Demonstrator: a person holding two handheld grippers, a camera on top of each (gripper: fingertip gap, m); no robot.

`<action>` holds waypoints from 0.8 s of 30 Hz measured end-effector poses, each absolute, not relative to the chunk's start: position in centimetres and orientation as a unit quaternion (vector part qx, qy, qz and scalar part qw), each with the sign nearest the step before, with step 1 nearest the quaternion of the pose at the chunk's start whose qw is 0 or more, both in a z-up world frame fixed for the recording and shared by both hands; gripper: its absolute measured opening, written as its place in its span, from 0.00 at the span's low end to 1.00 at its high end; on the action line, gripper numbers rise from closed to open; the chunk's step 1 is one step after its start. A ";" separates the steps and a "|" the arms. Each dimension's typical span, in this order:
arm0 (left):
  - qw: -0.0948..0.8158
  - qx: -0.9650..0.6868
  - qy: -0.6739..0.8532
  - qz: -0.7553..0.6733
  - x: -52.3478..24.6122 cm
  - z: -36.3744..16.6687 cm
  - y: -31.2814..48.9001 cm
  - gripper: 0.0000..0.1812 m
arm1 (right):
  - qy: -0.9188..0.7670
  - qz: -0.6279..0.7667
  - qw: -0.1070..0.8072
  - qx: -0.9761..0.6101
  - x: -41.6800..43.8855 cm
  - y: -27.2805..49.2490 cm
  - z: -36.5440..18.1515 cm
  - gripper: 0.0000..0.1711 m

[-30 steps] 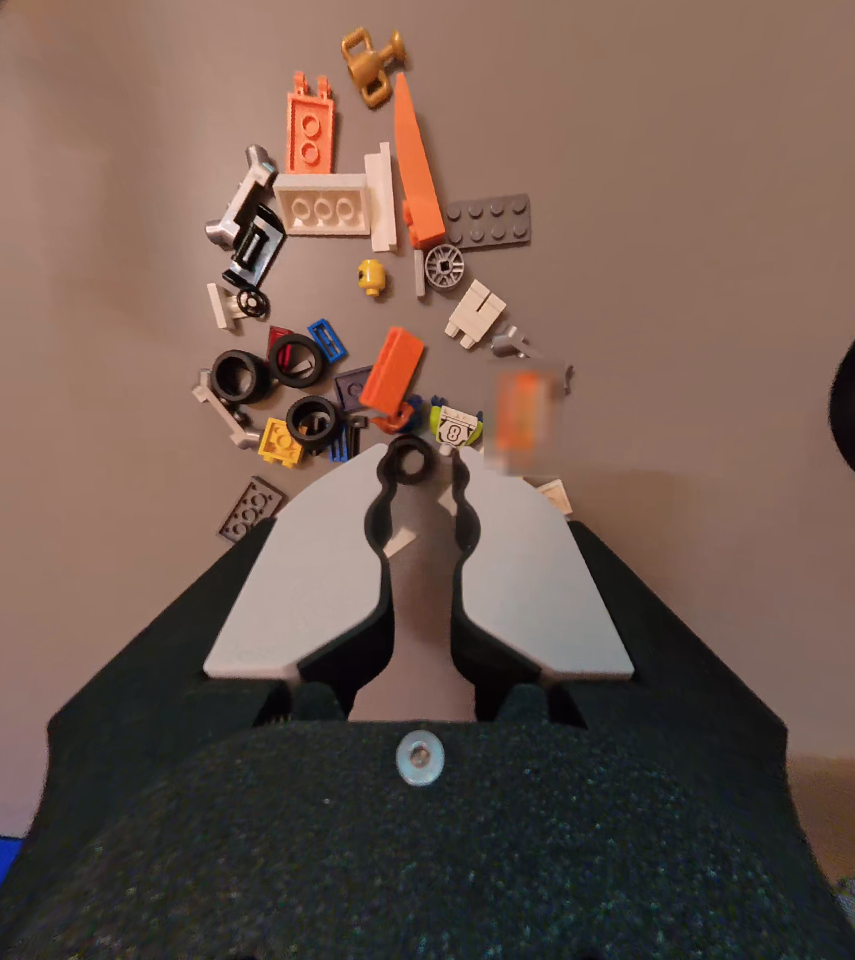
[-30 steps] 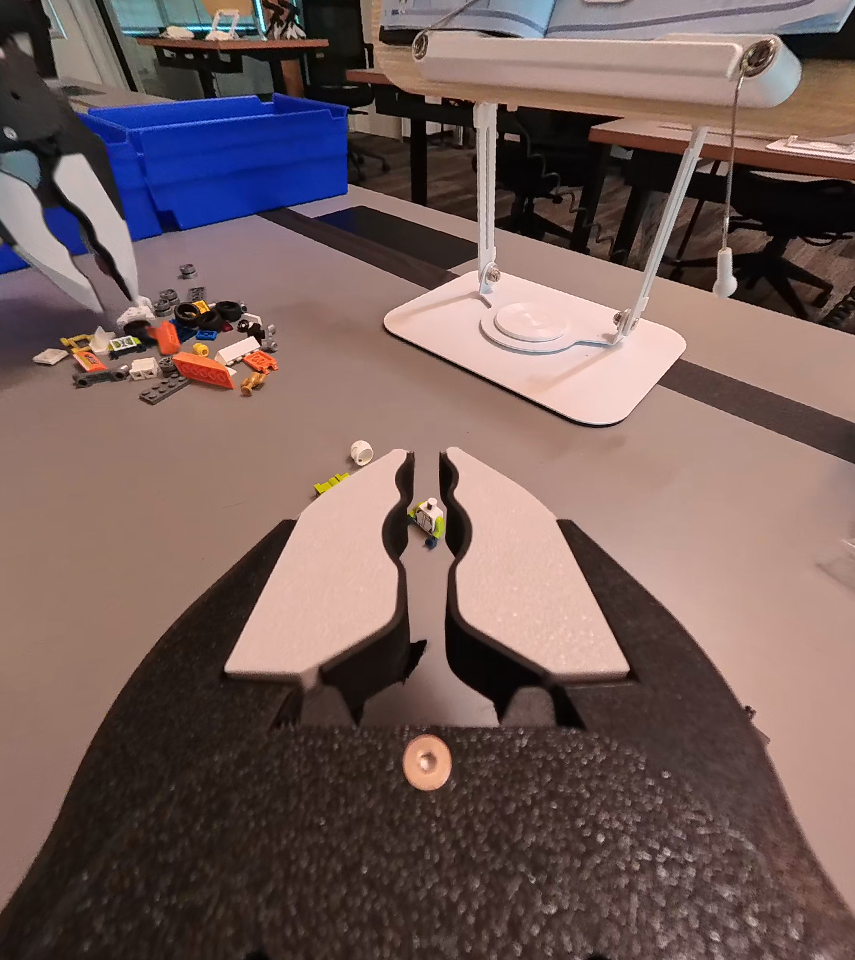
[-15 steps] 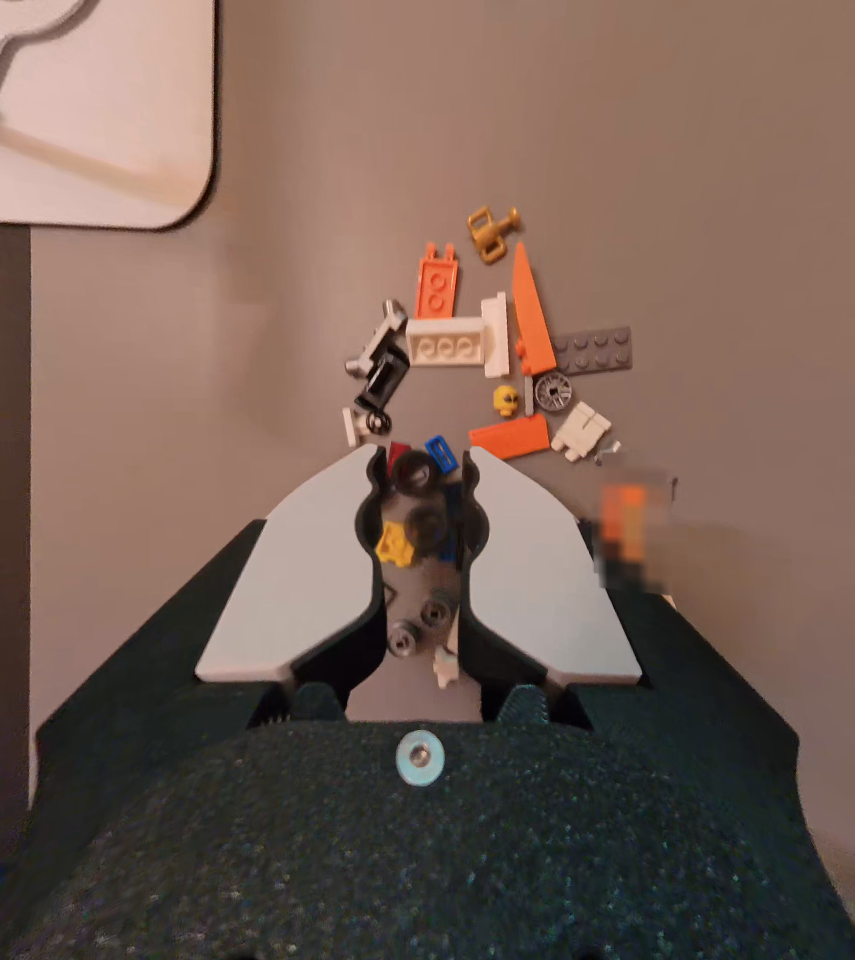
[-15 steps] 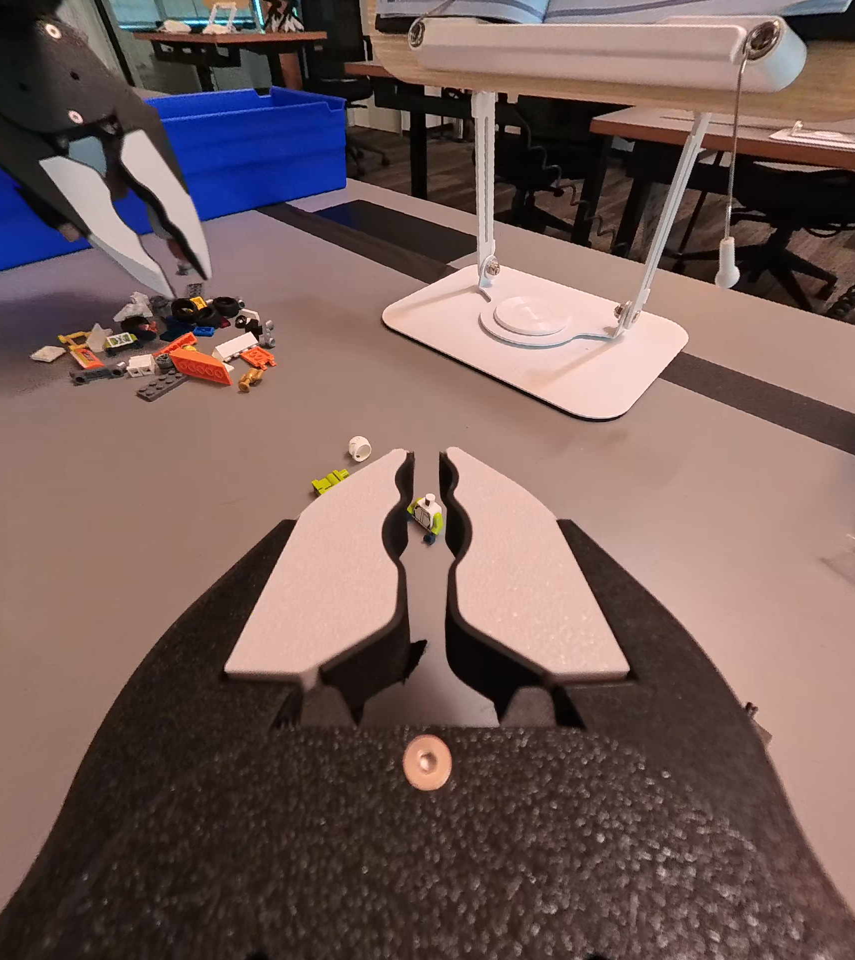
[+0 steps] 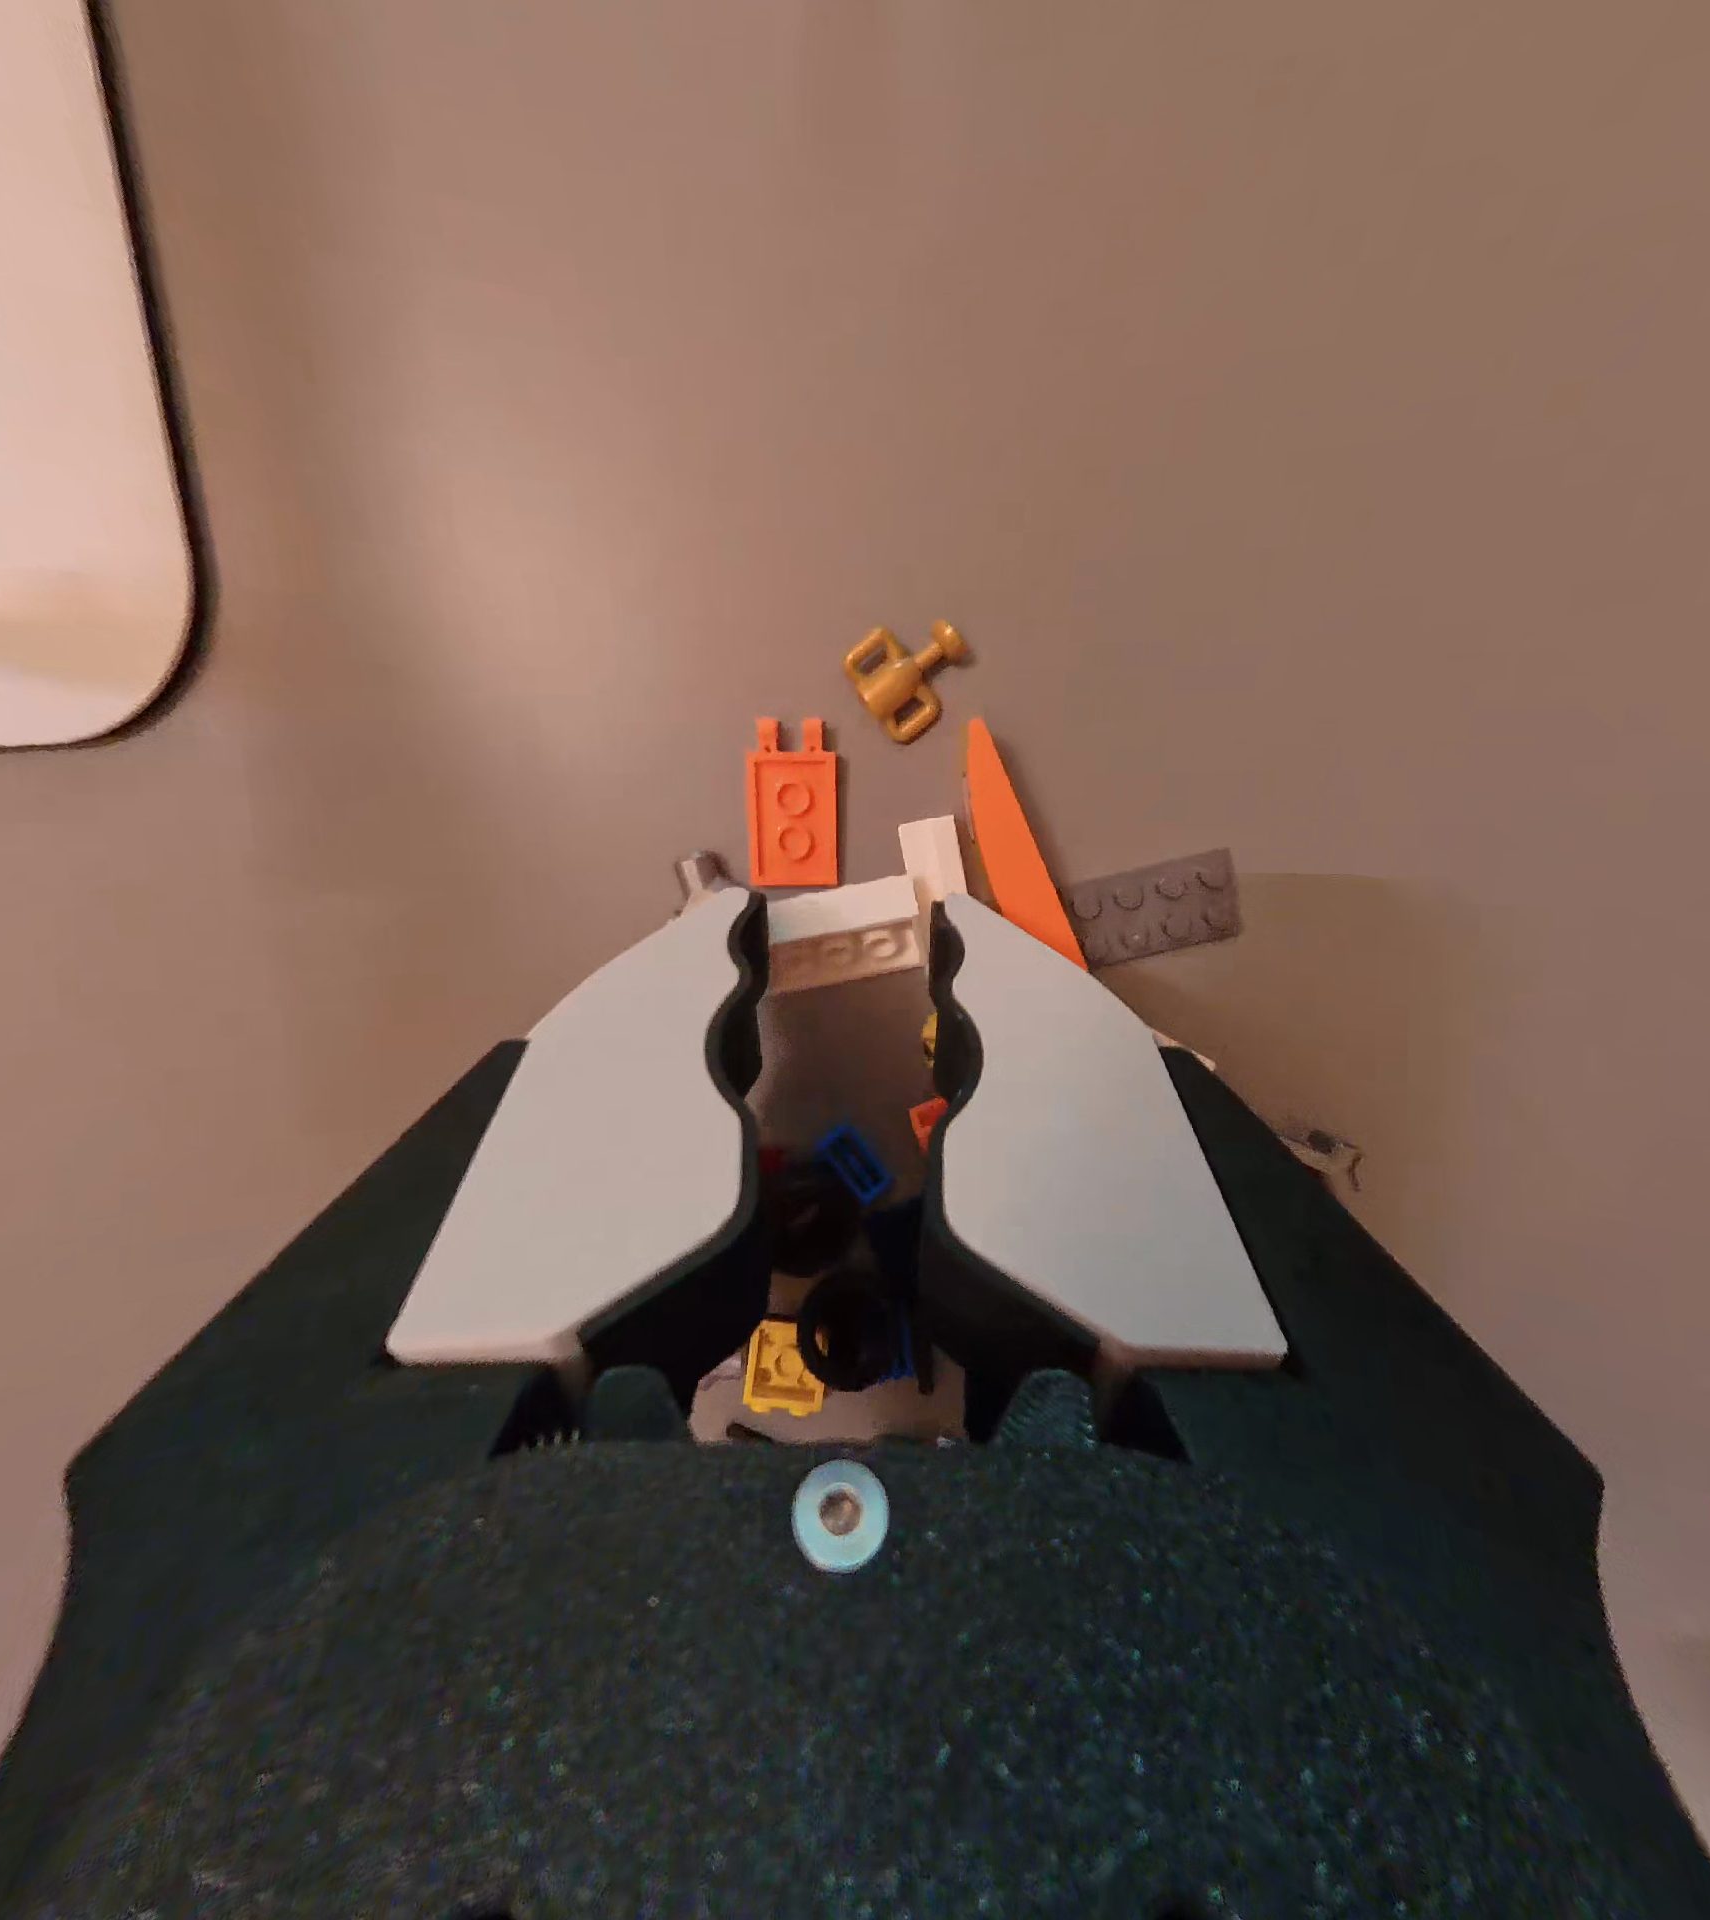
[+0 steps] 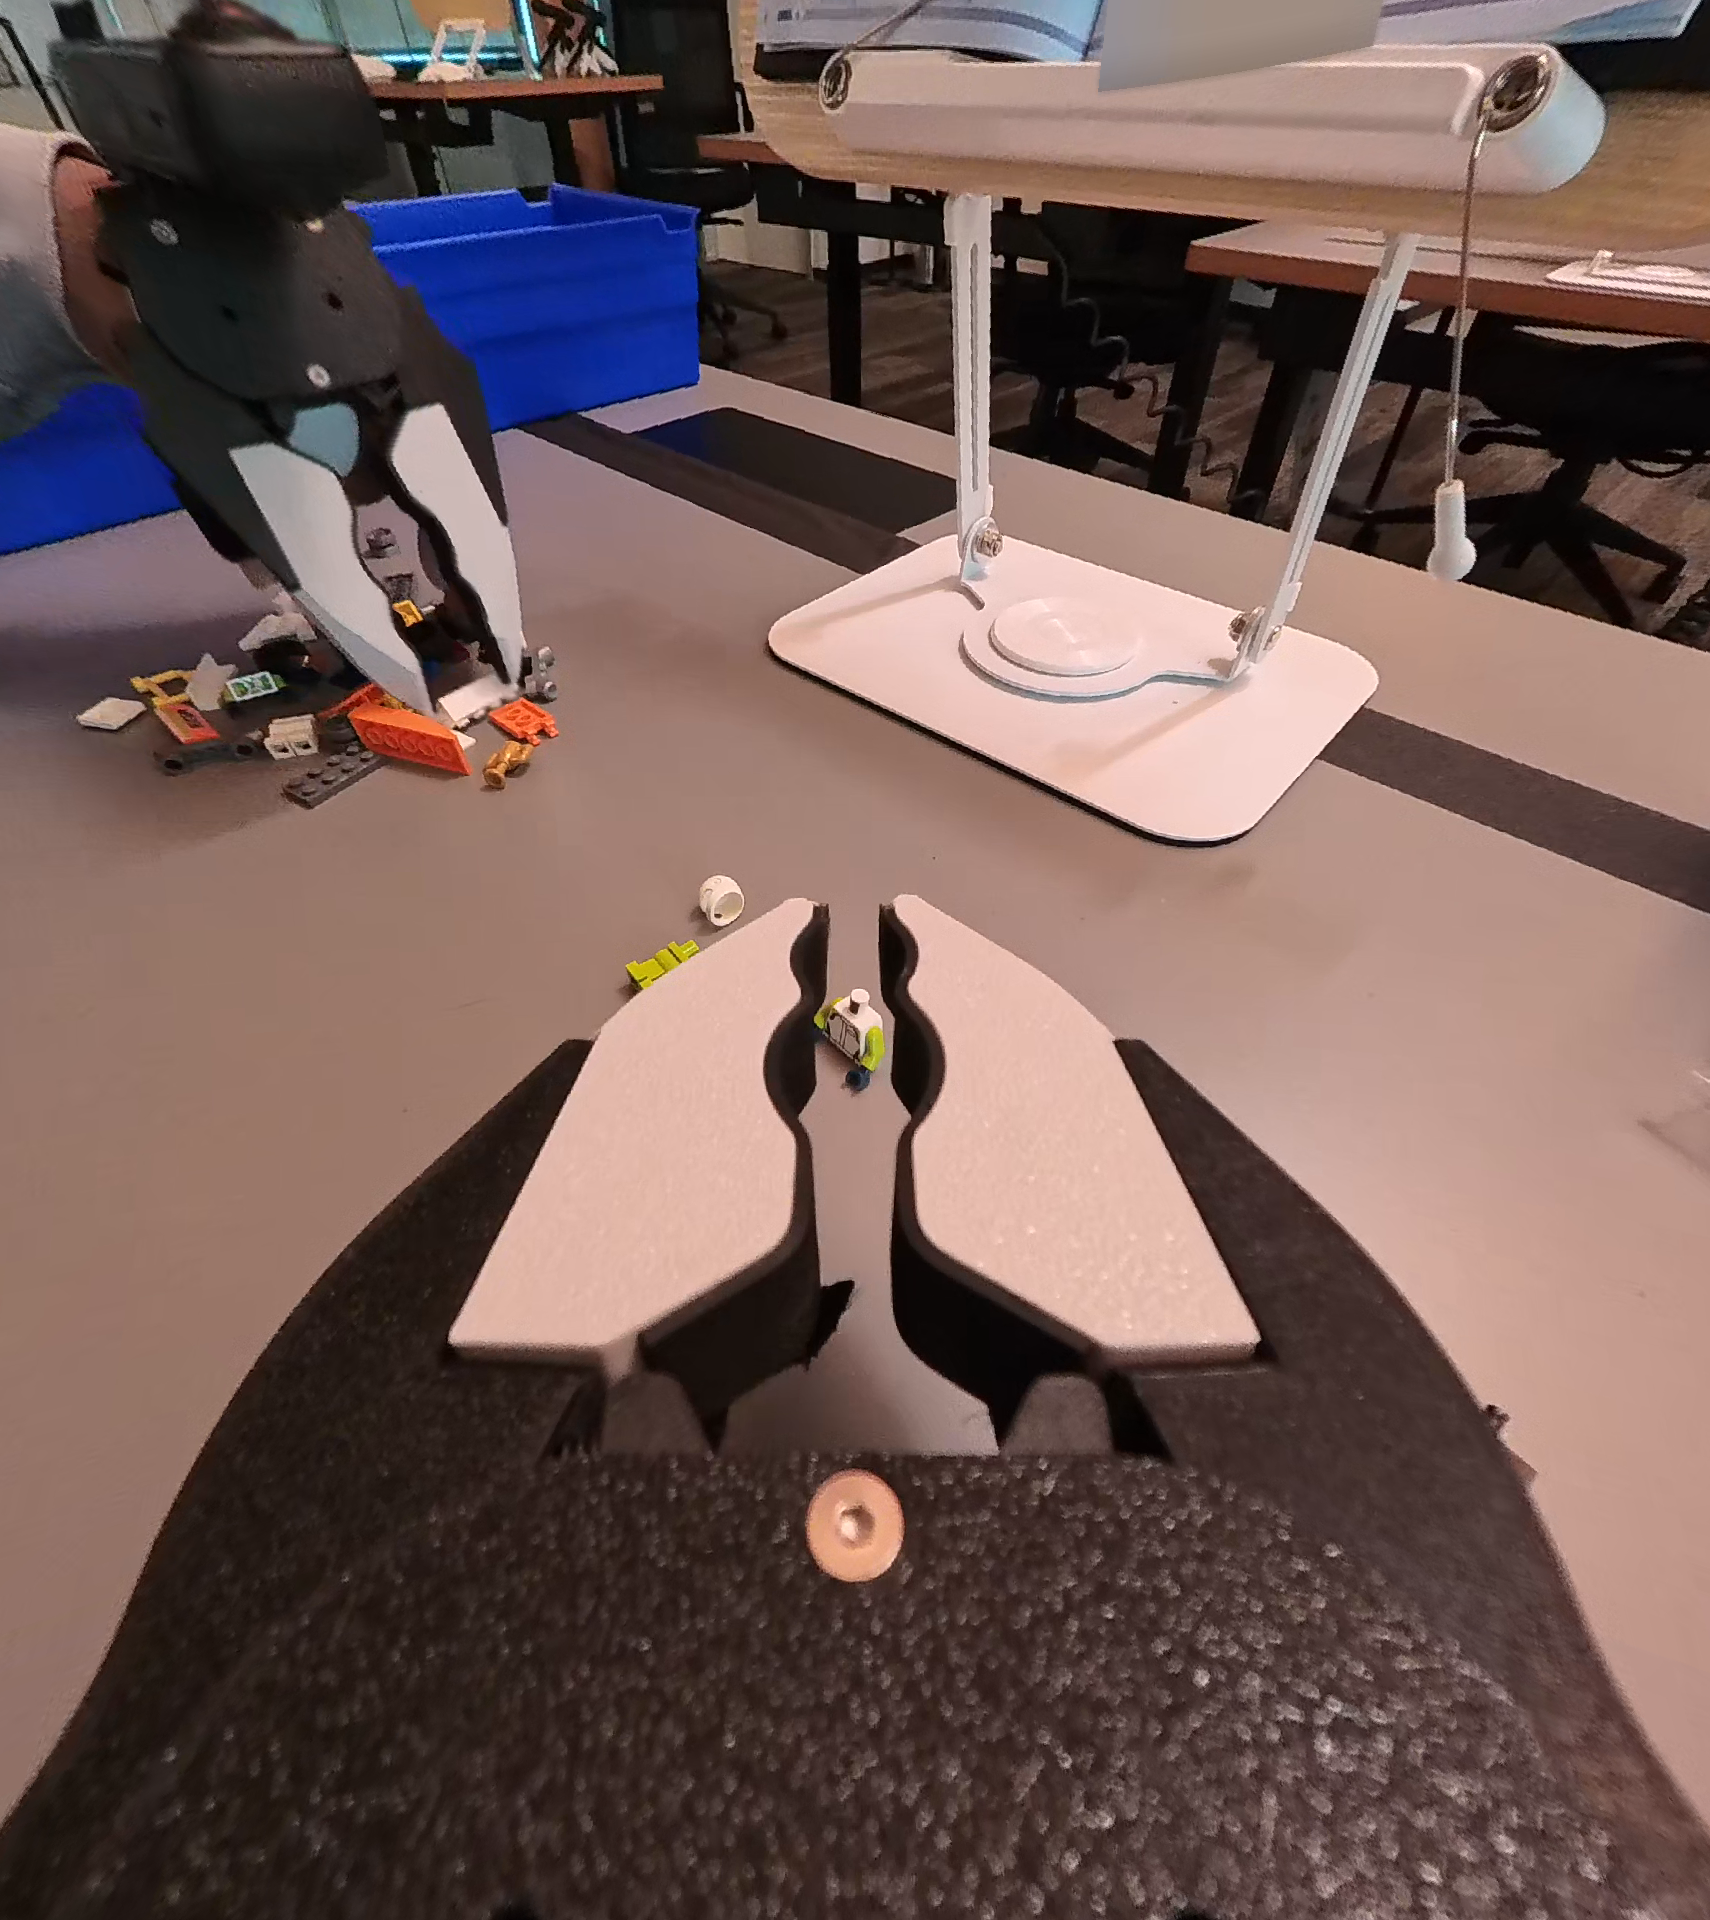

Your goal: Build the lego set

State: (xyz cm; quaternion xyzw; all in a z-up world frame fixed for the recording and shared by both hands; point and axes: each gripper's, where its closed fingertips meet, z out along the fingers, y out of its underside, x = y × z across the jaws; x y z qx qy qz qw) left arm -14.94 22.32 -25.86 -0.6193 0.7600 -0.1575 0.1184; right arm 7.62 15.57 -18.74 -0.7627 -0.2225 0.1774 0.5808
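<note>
A: We have the left claw (image 5: 840,940) spread wide over the loose Lego pile, its tips straddling the white brick (image 5: 846,940). Nothing is gripped yet.

B: So the white brick looks like our target. Just past the tips lies the orange clip plate (image 5: 794,816), and beyond the right tip the orange wedge (image 5: 1012,842) and the dark grey plate (image 5: 1157,904). The gold trophy (image 5: 901,681) sits farther ahead.

A: Behind the tips, between the fingers, we see a blue piece (image 5: 856,1164), black tyres (image 5: 846,1330) and a yellow brick (image 5: 778,1377). We should come straight down and close on the brick's two long faces, or we may scoop a neighbour along with it.

B: Agreed. The white bar beside it touches the brick's right end, so a slow squeeze matters.

A: The right claw (image 6: 848,914) rests low over the counter (image 6: 207,1039), narrowed to a slim gap and holding nothing. The minifigure torso (image 6: 853,1031) lies free between its fingers, the lime legs (image 6: 659,961) and white helmet (image 6: 721,899) just left of its tips.

B: The white stand (image 6: 1090,707) is well apart, ahead and right.
</note>
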 end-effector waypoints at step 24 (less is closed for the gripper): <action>0.160 -0.640 0.731 -0.171 -18.6 -23.1 21.0 0.12 | -0.225 0.184 0.577 -0.763 7.3 15.5 -18.9 0.05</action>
